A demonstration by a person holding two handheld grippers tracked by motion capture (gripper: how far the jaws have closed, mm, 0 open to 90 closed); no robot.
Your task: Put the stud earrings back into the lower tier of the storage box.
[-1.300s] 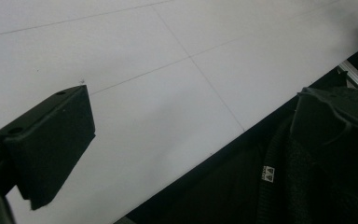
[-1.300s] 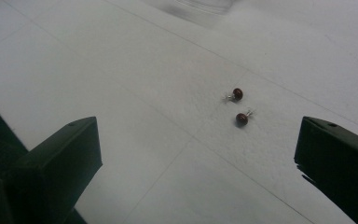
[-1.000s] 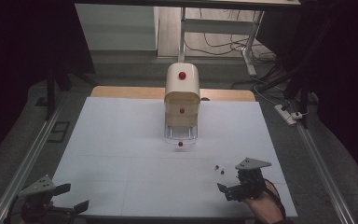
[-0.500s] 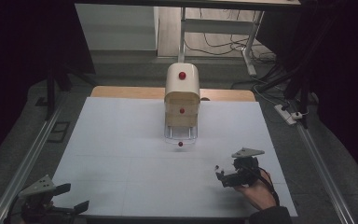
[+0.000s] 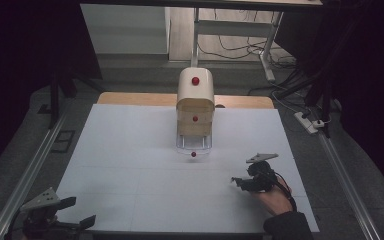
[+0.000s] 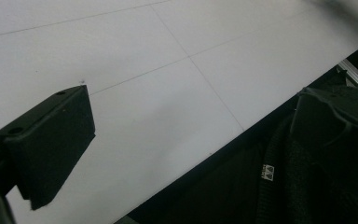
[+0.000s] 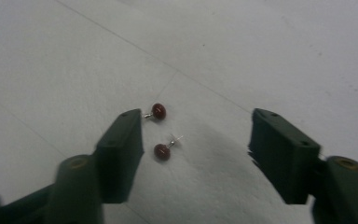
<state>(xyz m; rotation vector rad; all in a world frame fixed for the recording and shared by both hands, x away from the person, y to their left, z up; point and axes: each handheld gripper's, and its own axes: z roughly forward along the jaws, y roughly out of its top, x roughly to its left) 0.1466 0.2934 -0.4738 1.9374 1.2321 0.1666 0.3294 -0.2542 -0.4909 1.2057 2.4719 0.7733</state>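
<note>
1. Right gripper (image 7: 196, 140) sits low over the white table (image 5: 130, 175), jaws spread wide, nothing between the pads.
2. Right in front of it lie two small red stud earrings, each with a thin silver post. The nearer earring (image 7: 162, 151) rests just inside the left jaw's tip, inside the gap but touching neither jaw as far as the right gripper view shows.
3. The farther earring (image 7: 158, 111) lies just beyond that same jaw tip, close to its twin yet apart from it.
4. From the high view, the right gripper (image 5: 245, 177) is at the near right of the table, the person's hand (image 5: 272, 197) behind it, dark sleeve at the bottom edge. The earrings are too small to pick out there.
5. Left gripper (image 5: 67, 212) waits at the near left corner, well apart from the action, jaws open and empty. In its own view one black jaw hangs over bare white surface near the table's edge.
6. Mid-table stands a cream drawer box (image 5: 195, 107) with red knobs, its clear bottom drawer (image 5: 194, 145) pulled out toward the person.
7. Writing: a small pale tag on dark fabric (image 6: 266, 172) in the left gripper view, marks too small to read.
</note>
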